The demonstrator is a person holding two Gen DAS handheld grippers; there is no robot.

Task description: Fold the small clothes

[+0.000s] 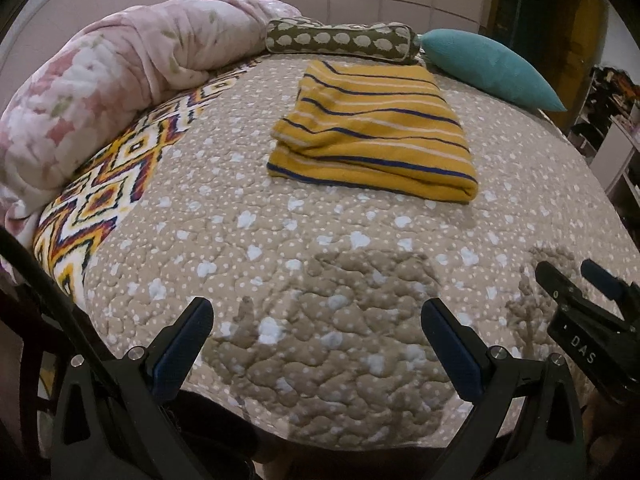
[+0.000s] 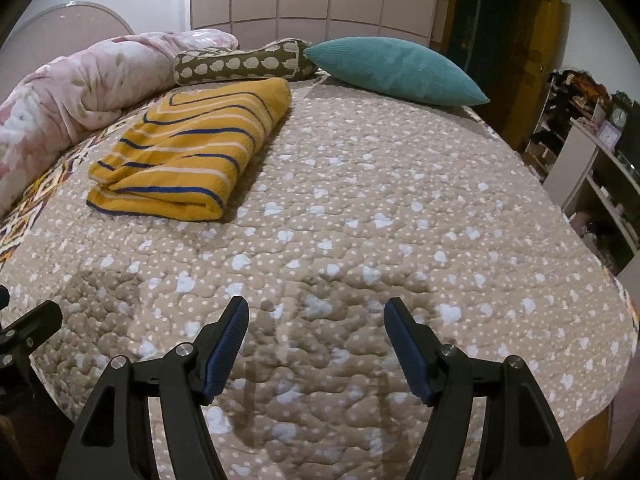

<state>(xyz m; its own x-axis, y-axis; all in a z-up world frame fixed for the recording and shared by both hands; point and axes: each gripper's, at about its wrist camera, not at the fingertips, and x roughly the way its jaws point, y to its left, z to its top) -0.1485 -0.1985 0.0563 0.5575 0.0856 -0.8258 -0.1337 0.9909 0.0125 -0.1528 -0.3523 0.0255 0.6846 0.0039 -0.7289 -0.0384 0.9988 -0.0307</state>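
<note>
So the striped top (image 1: 372, 136) is sitting folded on the quilt (image 1: 320, 280), toward the far side of the bed, just in front of the olive bolster (image 1: 340, 40). Yellow with blue and white stripes, folded edge facing the cameras. Both grippers are well back from it near the bed's near edge, over bare quilt. Left gripper (image 1: 318, 320) has its fingers spread wide with nothing between them, and the right gripper (image 2: 316, 320) is also spread and holding nothing. Only their shadows fall on the quilt below. A teal pillow (image 2: 396, 68) lies right of the bolster, clear of the top. A pink floral comforter (image 1: 100, 84) is bunched along the left, with a zigzag blanket (image 1: 104, 192) poking out underneath it. Nothing lies between the grippers and the top.
</note>
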